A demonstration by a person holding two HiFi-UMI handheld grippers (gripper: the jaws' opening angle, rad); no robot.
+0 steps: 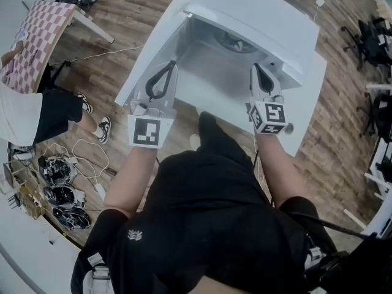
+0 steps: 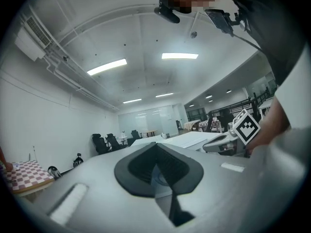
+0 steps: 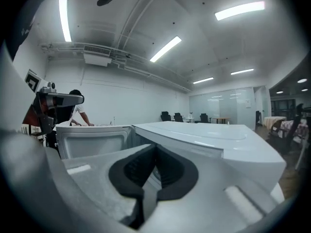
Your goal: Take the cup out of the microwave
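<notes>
A boxy white microwave [image 1: 263, 17] stands on a white worktop [image 1: 309, 106], its door [image 1: 150, 54] swung open to the left so the pale cavity faces the person. Far back in that cavity, half tucked under the front edge of the microwave's top, lies one dark round shape [image 1: 234, 41]. I take it for the cup, though so little shows that it could be part of the turntable, and I cannot tell whether it stands upright. The left tongs [image 1: 171, 64] hang at the left side of the microwave's mouth and the right tongs [image 1: 253, 67] at the right side, both pointing into the cavity. The round shape lies ahead of both, deeper in the microwave and between their lines, but clearly closer to the right pair. So the right hand looks the better placed to reach it. In the left gripper view the left tongs [image 2: 156, 144] have their black pads meeting at the tip with nothing caught. In the right gripper view the right tongs [image 3: 155, 147] are likewise closed and empty, so they would need to part before a grasp. By count: one microwave, one door, one cup-like shape, two tongs.
</notes>
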